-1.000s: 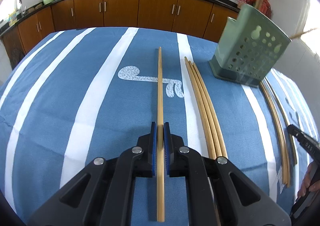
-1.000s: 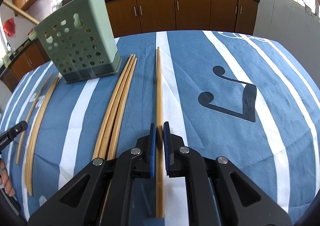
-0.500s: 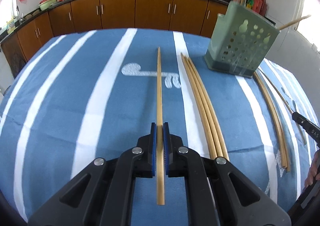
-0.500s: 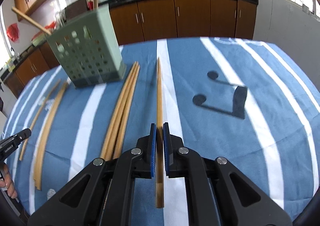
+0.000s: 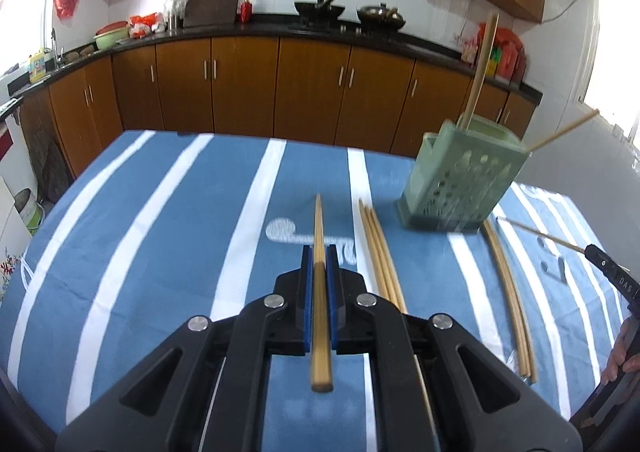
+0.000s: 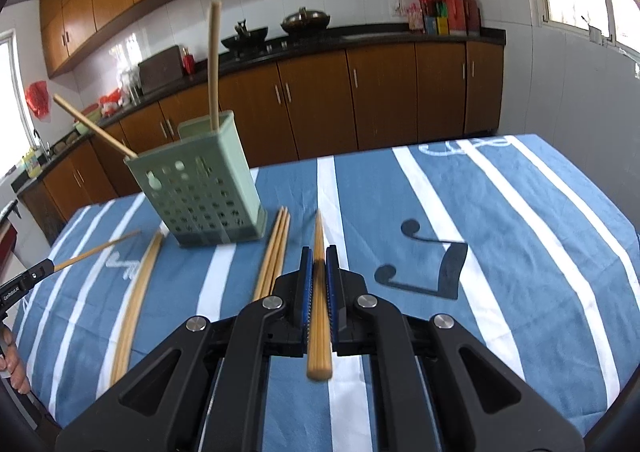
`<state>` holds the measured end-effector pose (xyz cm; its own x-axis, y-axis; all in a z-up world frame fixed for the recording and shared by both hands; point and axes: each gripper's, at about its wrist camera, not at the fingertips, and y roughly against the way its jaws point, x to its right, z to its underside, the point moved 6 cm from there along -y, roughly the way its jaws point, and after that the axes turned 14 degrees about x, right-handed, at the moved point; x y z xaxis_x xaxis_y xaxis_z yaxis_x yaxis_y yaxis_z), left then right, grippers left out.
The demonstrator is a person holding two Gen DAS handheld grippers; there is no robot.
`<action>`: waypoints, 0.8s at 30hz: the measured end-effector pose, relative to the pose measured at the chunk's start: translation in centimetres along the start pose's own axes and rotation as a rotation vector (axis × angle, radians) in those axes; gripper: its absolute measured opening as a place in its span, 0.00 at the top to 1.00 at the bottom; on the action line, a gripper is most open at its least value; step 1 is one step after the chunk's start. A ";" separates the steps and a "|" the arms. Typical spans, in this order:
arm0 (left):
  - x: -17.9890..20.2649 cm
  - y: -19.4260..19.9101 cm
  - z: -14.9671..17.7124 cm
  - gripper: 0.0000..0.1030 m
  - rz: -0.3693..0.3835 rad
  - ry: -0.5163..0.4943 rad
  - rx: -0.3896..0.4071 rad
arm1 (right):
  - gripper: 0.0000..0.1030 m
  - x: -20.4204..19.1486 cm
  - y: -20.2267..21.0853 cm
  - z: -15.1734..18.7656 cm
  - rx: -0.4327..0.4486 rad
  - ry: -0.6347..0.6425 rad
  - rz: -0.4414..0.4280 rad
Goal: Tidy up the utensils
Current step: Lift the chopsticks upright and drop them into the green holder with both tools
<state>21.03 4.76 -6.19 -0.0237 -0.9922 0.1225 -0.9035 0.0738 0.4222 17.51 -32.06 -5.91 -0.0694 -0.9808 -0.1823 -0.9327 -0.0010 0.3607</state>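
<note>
My left gripper (image 5: 319,256) is shut on a wooden chopstick (image 5: 319,236) and holds it lifted above the blue striped tablecloth (image 5: 160,252). My right gripper (image 6: 319,257) is shut on another chopstick (image 6: 318,240), also lifted. The green perforated utensil holder (image 5: 460,188) stands ahead and to the right in the left wrist view, and ahead to the left in the right wrist view (image 6: 200,192). Two chopsticks stand in the holder. A bundle of three chopsticks (image 5: 380,252) lies on the cloth beside the left gripper. More chopsticks (image 5: 508,284) lie right of the holder.
The other gripper's tip (image 5: 612,272) shows at the right edge of the left wrist view, with its chopstick sticking out. Brown kitchen cabinets (image 5: 280,92) and a dark counter with woks run behind the table. The table's far edge lies just behind the holder.
Both grippers have risen and tilted up with their chopsticks, which have left the cloth. The holder now appears farther and lower in both views.
</note>
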 end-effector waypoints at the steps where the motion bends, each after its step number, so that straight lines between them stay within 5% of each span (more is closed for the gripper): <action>1: 0.0 0.2 -0.3 0.93 0.001 0.002 0.009 | 0.93 -0.1 0.2 -0.4 0.013 -0.002 -0.003; 24: 1.4 3.8 -6.4 0.93 0.054 -0.027 0.165 | 0.93 -1.3 2.8 -7.1 0.185 0.028 -0.050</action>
<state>20.34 4.32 1.34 -0.0839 -0.9897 0.1159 -0.9584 0.1120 0.2626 17.51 -32.13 1.80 -0.0137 -0.9854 -0.1696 -0.9842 -0.0167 0.1765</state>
